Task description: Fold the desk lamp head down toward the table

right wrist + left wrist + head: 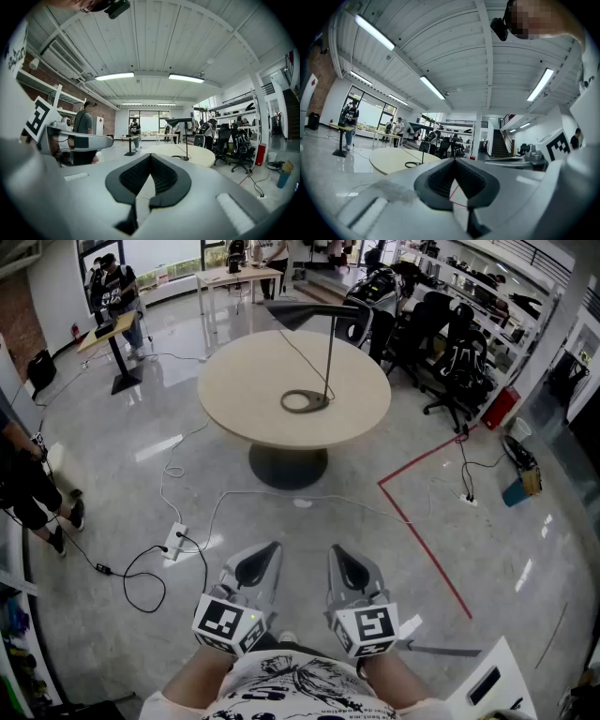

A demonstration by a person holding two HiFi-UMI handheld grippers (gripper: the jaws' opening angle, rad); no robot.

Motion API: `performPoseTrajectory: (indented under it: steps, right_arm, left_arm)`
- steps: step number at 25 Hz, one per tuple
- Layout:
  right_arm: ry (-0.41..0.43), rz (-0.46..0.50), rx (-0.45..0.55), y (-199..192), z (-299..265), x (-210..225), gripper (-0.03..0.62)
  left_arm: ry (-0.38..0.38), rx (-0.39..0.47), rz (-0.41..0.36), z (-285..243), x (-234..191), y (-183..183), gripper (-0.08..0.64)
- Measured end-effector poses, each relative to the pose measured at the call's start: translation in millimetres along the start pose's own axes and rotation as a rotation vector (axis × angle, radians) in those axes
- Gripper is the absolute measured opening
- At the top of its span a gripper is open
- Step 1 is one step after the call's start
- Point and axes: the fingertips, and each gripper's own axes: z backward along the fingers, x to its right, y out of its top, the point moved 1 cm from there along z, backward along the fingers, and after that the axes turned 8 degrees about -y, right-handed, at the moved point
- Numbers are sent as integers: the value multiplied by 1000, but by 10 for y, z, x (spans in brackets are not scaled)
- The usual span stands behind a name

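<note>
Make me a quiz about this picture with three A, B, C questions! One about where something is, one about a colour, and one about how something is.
1. Where does the lamp stand?
A on the floor
B on the round table
C on a chair

2. What colour is the tabletop?
A beige
B red
C blue

3. How are the left gripper and right gripper?
A both shut and empty
B both holding the lamp
C both wide open

Answers: B, its ring base rests on the tabletop; A, the top looks pale beige; A, each gripper's jaws meet with nothing between them.
</note>
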Motion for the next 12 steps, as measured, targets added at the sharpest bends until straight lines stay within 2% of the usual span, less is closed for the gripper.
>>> performPoseTrajectory:
  steps: [6,12]
  right_arm:
    - [-5,9,-2,-26,-67,20,9]
    - [-15,-6,0,-25,-151,63,9]
  left_arm:
    - [-6,-19,-10,-57,-40,-44,6]
    - [-21,6,36,-91,-64,12,6]
